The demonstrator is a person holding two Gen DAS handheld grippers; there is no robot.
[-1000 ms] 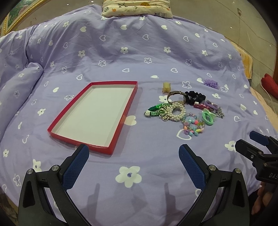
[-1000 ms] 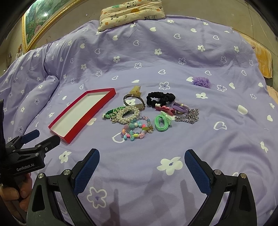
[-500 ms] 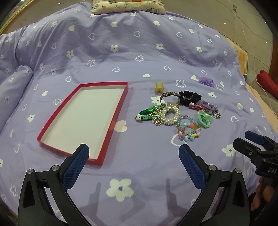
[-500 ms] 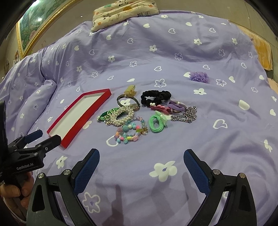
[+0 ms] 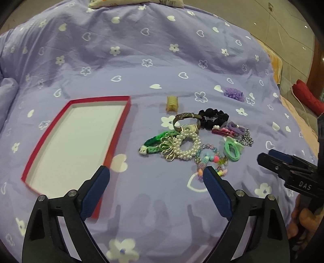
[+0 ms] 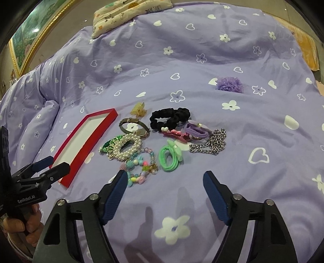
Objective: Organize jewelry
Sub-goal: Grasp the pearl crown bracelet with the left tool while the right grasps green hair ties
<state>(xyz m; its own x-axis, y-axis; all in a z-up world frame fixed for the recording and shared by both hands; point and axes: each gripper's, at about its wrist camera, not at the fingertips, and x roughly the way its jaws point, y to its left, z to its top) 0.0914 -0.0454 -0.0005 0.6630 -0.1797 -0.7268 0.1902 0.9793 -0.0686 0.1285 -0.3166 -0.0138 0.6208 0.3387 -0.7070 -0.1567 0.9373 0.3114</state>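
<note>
A red tray with a white floor lies on the purple quilt, left of a jewelry pile. The pile holds a pearl bracelet, a coloured bead bracelet, a green hair tie, a black scrunchie, a watch and a silver chain. My left gripper hovers between the tray and the pile, its jaws closing on nothing. Just short of the green hair tie, my right gripper is also closing, with nothing between its fingers.
A yellow clip and a purple fabric flower lie apart behind the pile. A patterned pillow sits at the bed's far end. A gold-framed picture stands at far left. The quilt bunches into a fold on the left.
Both grippers have moved forward toward the pile, which now sits closer and larger. Both sets of jaws have narrowed, the right more than the left. Nothing has been picked up.
</note>
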